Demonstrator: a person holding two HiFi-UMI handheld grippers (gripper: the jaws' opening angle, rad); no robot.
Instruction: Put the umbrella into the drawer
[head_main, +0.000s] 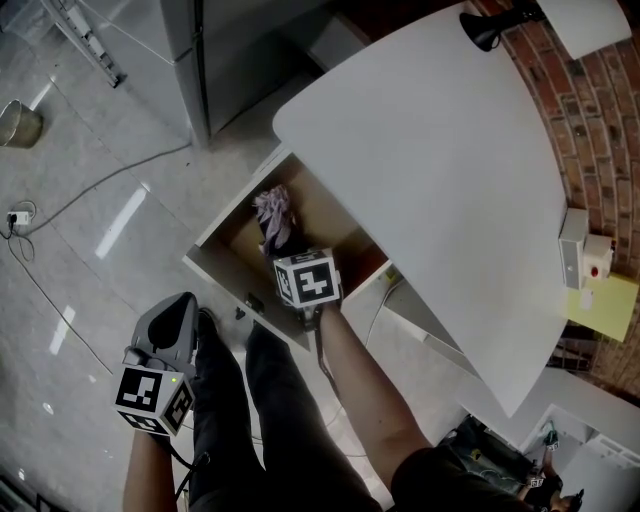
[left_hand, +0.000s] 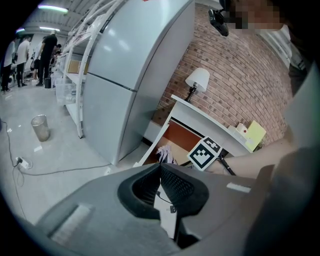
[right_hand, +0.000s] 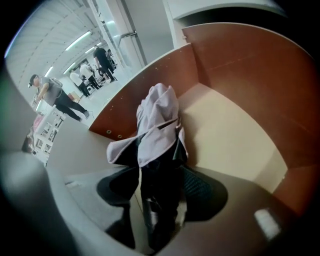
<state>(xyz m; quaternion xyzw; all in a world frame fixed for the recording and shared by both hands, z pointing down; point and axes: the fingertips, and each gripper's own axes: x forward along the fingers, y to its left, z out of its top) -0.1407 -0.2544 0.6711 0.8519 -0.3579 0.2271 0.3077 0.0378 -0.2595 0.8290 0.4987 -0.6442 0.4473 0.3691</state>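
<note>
Umbrella (head_main: 275, 215), folded, its pale lilac and dark fabric bunched, sat inside the open drawer (head_main: 232, 240), which was pulled out from under the white worktop (head_main: 430, 170). In the right gripper view the umbrella (right_hand: 157, 125) ran from between the jaws toward the corner where the drawer's brown side wall (right_hand: 145, 82) met its back wall, above the cream drawer bottom. The right gripper (right_hand: 160, 180) pointed steeply down into the drawer and was released: its jaws stood apart on either side of the umbrella's dark near end, with a strip of light between one pad and the fabric. Whether the other pad touched the fabric could not be told. In the head view this gripper's marker cube (head_main: 308, 278) lay just beside the umbrella, over the drawer's front part. The left gripper (left_hand: 160, 167) was clenched, its jaws meeting at the tips with nothing between them; in the head view it (head_main: 185, 305) was held well apart from the drawer, over the grey floor (head_main: 100, 270). A cable (head_main: 100, 195) trailed across that floor, and a bucket (head_main: 20, 125) stood at the far left. A brick wall (head_main: 590, 120) bordered the worktop
</note>
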